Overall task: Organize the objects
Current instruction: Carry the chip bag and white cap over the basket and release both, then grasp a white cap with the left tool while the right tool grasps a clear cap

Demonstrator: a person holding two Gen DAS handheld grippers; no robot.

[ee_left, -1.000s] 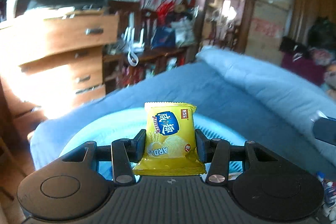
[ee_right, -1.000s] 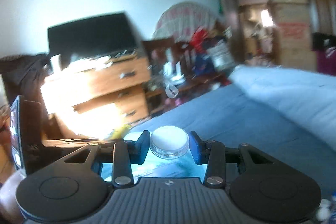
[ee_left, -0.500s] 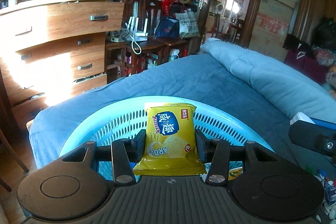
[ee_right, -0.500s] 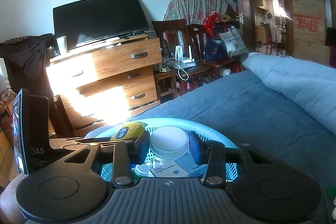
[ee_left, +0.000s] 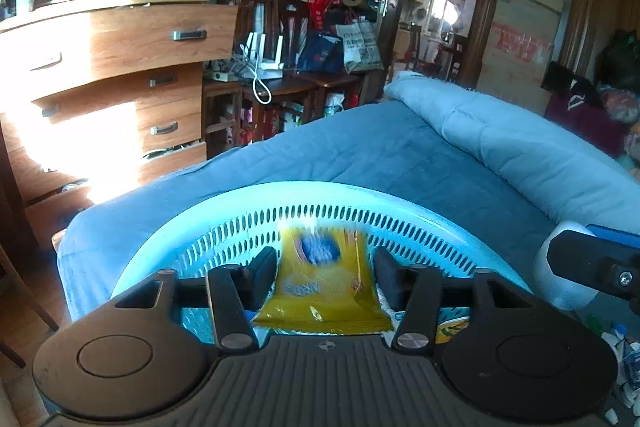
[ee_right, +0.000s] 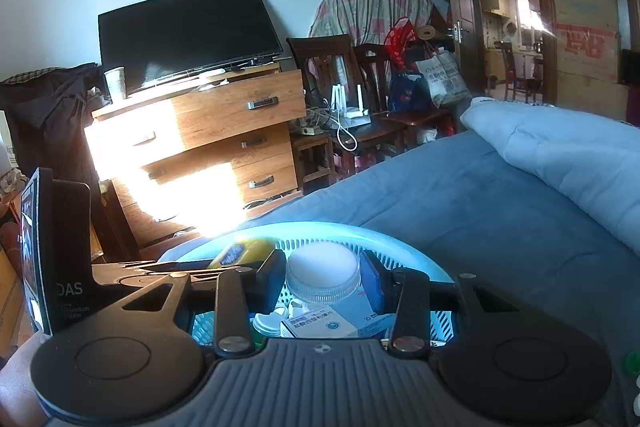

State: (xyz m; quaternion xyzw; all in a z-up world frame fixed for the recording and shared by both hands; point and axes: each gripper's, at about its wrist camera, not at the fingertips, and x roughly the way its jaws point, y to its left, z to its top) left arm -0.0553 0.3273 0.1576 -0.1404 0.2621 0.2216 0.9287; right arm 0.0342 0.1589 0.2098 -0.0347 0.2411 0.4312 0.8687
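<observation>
Left gripper (ee_left: 325, 271) just released the yellow snack packet (ee_left: 322, 287) over the basket (ee_left: 400, 203) for sorting; right gripper (ee_right: 323, 281) holds white-capped jar (ee_right: 323, 277).

Yellow snack packet (ee_left: 324, 287) with blue logo, pale blue slotted basket (ee_left: 420, 223), blue bedspread (ee_left: 380, 155), white ribbed jar lid (ee_right: 323, 277), brown wooden dresser (ee_left: 120, 75).
</observation>
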